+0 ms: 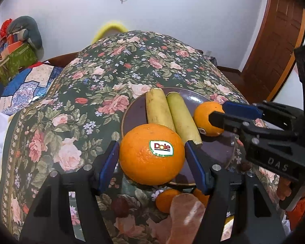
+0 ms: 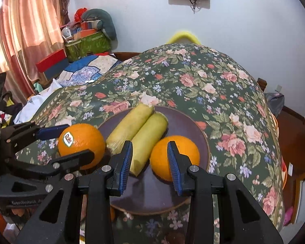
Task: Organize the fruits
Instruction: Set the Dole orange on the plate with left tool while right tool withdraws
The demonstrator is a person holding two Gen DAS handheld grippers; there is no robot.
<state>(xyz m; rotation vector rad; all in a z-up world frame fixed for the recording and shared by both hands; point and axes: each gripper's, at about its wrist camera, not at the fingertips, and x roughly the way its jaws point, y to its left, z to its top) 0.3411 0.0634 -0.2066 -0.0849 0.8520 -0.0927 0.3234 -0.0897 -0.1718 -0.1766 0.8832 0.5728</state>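
Dole orange (image 1: 151, 153) between left gripper (image 1: 152, 160) pads, apparently clamped, over plate (image 1: 215, 152) edge

A "Dole" sticker (image 1: 161, 147) sits on the orange (image 1: 151, 154); "DAS" marks the right gripper (image 1: 217, 114).

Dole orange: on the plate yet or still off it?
Cannot tell. The Dole orange sits between the left gripper fingers at the plate edge; whether it rests there or is lifted isn't visible.

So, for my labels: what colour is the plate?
Dark purple-brown plate, clearest in the right wrist view.
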